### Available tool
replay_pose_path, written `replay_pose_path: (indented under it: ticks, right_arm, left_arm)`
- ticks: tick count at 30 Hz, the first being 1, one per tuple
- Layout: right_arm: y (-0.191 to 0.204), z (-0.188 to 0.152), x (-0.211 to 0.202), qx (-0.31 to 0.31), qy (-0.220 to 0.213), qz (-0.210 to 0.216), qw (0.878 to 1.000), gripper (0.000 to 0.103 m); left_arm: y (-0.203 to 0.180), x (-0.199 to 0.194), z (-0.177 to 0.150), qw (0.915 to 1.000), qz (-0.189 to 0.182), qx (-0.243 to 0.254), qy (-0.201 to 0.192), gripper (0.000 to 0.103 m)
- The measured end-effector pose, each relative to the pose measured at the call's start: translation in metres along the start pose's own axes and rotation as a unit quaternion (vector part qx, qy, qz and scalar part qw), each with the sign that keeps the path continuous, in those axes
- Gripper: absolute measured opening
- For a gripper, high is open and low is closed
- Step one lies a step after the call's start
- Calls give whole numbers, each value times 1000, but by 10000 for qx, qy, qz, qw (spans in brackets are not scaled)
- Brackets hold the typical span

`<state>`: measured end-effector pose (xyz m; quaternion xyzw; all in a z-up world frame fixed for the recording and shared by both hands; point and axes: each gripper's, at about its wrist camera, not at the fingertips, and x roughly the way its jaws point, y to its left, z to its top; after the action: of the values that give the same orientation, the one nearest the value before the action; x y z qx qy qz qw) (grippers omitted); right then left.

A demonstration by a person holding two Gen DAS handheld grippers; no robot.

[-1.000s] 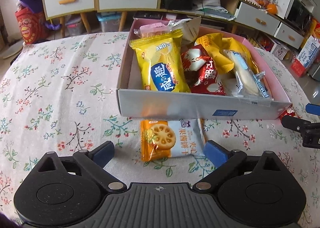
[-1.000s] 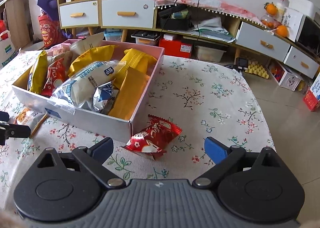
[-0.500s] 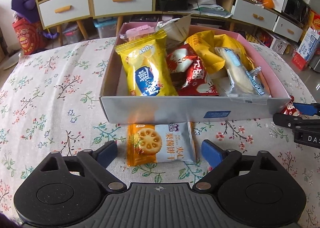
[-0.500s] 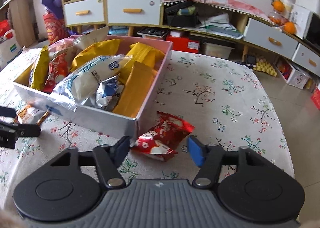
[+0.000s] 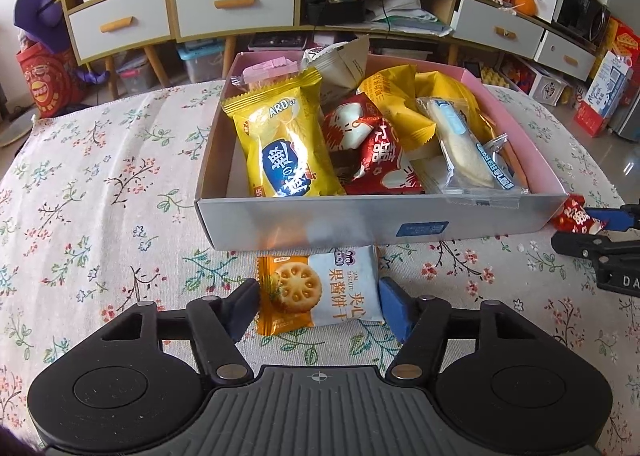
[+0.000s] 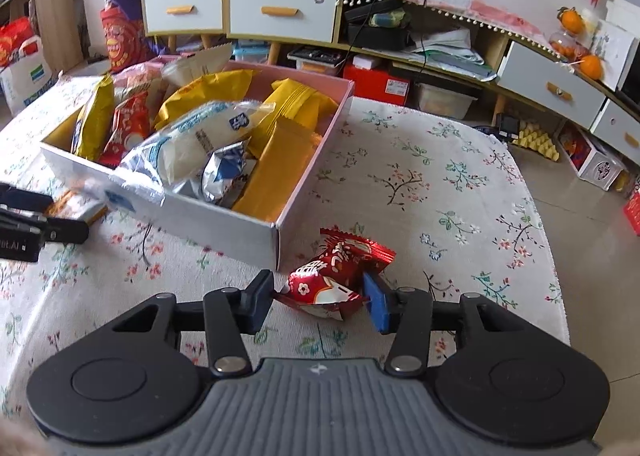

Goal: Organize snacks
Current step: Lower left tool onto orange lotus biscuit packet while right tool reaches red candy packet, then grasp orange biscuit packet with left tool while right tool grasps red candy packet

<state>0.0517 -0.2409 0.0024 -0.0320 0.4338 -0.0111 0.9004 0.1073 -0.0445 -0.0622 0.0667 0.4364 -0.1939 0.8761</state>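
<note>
An orange-and-white jam biscuit packet (image 5: 320, 290) lies flat on the floral tablecloth, just in front of the pink-lined snack box (image 5: 360, 216). My left gripper (image 5: 320, 304) straddles it; its jaws are closing and both pads meet the packet's short edges. At the box's right front corner (image 6: 276, 240) lies a red candy packet (image 6: 336, 276). My right gripper (image 6: 320, 300) is closing on it, its pads pressing on both ends. The box holds several yellow, red and clear-wrapped snacks. Each gripper shows at the edge of the other's view.
The floral tablecloth (image 5: 100, 196) covers a round table that drops off at the right (image 6: 552, 256). Behind stand white-drawered cabinets (image 5: 232, 4), a low shelf with cables and papers, oranges (image 6: 588, 64) and floor clutter.
Both grippers went from wide open to closed in around their packets: the left onto the biscuit packet's edges, the right onto the red candy packet. The hands barely shifted.
</note>
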Motion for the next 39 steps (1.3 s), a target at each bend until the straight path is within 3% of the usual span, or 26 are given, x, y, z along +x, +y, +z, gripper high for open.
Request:
replay_pose_path:
  ticks: [3, 17, 21, 22, 23, 25, 26, 33, 39]
  right_arm:
    - [4, -1, -4, -178, 84, 77, 9998, 45]
    - [13, -12, -23, -864, 334, 655, 9935, 45]
    - [10, -16, -27, -873, 455, 625, 9932, 47]
    - [8, -17, -28, -846, 465, 611, 9934, 51]
    - [7, -17, -29, -805, 471, 613, 9938, 63]
    - [4, -16, -30, -642, 442, 655, 9948, 77]
    - [2, -15, -31, -533, 420, 704, 9952, 78]
    - [-5, -11, -20, 102, 594, 665, 9960, 79]
    - [-16, -12, -6, 714, 865, 510, 9924, 62]
  left_arm:
    - [-3, -4, 1, 9999, -20, 114, 14, 56]
    - [-8, -16, -11, 9972, -377, 570, 304, 56]
    - [-4, -18, -13, 9963, -496, 606, 347, 65]
    - [-4, -18, -14, 9962, -507, 604, 363, 69]
    - [-3, -17, -16, 9963, -500, 589, 385, 71]
    - [-2, -16, -17, 9967, -499, 536, 342, 78]
    - [-2, -15, -17, 9969, -500, 513, 335, 80]
    - [-5, -11, -16, 9979, -307, 463, 325, 87]
    - [-5, -10, -13, 9983, -203, 335, 433, 87]
